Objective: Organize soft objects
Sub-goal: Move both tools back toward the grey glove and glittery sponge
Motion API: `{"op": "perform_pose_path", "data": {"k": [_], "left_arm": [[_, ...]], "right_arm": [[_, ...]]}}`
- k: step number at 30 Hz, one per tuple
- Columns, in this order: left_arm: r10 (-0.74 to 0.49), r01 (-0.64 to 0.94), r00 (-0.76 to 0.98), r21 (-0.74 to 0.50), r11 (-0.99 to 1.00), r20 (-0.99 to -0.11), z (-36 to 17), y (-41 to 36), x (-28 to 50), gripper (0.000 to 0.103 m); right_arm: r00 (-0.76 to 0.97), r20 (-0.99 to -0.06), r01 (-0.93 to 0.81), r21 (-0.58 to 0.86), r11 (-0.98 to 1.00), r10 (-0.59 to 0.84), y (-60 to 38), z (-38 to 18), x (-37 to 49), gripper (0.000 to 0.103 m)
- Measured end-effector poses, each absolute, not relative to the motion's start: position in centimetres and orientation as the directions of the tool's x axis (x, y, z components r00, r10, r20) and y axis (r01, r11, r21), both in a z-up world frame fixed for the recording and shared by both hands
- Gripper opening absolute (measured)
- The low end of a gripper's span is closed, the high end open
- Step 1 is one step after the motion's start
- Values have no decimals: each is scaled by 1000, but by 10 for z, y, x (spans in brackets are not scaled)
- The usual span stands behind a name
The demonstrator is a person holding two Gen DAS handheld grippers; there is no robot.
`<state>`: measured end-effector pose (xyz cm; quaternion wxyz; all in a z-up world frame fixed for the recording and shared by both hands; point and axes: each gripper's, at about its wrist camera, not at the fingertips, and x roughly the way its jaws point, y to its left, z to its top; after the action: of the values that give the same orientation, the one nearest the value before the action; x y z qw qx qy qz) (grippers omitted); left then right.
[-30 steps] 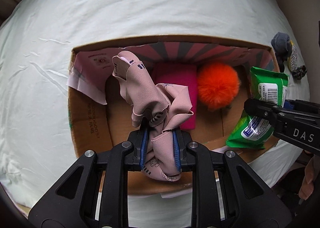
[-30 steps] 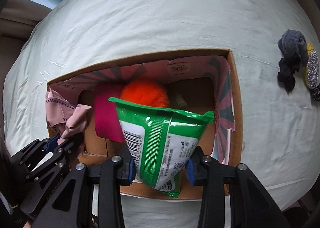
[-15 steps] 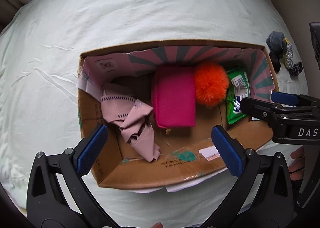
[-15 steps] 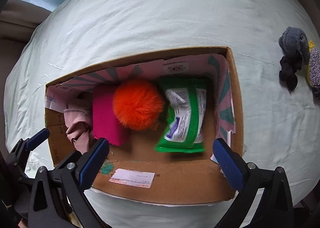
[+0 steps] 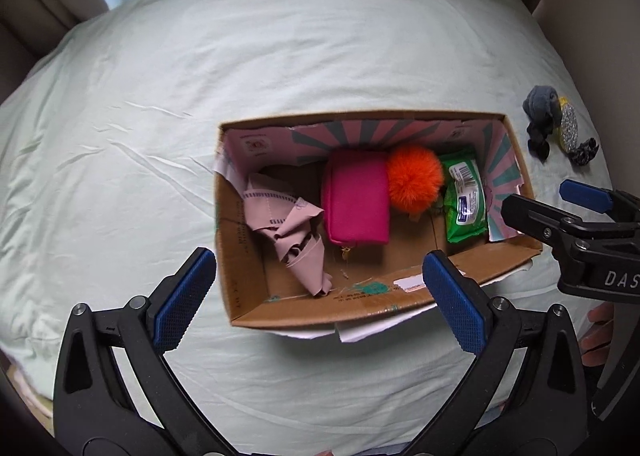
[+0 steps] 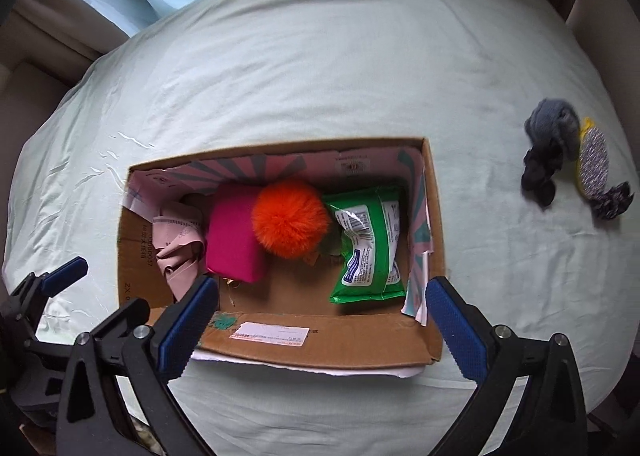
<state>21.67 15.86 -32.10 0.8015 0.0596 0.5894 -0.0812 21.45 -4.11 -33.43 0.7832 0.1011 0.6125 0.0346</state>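
An open cardboard box [image 5: 240, 248] [image 6: 320, 340] lies on a pale green bedsheet. Inside it, from left to right, are a crumpled pink cloth [image 5: 284, 223] [image 6: 176, 244], a magenta pouch [image 5: 356, 203] [image 6: 232, 244], an orange pompom [image 5: 414, 179] [image 6: 290, 217] and a green wipes pack [image 5: 466, 195] [image 6: 368, 252]. My left gripper [image 5: 318, 280] hovers above the box's near left part, open wide and empty. Over the near right part, my right gripper [image 6: 323, 296] is likewise open wide and holds nothing.
On the sheet to the right of the box lie a grey soft toy [image 6: 550, 135], a sparkly yellow-edged item [image 6: 594, 161] and a dark scrunchie [image 6: 612, 199]. Brown curtains and a pale window stand beyond the bed. A person's fingers [image 5: 596, 332] show at the right edge.
Both grippers opened, dropping the pink cloth and the green wipes pack into the box. Both then rose, so the box looks smaller and farther below.
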Motion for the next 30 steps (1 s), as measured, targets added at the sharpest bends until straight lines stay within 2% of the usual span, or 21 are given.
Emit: {"op": "perform_pose_path", "data": {"k": [7,15,23,26,30], "left_arm": [[-20,154,370,41,987,-929,-276,166,187,103],[12,87,499,64,994,-866,-221,171,147,103],[-28,92,629,39,995,-777,-157,155,106,103],[-51,114,660,33,993,-750,-139,141,94,103],[-67,128,693,31,991,-718,-120,117,80,103]], "right_arm": [[332,-922,19,215,976,196,-34,-287,189,103],[472,-872,18,160,987,133,-42,-229,147,103],[642,-762,41,144,989,85,-72,-165,95,103],[702,-712,79,108,991,21,-86,-143,72,103],[754,-656,110,140,984,9,-115,-120,47,103]]}}
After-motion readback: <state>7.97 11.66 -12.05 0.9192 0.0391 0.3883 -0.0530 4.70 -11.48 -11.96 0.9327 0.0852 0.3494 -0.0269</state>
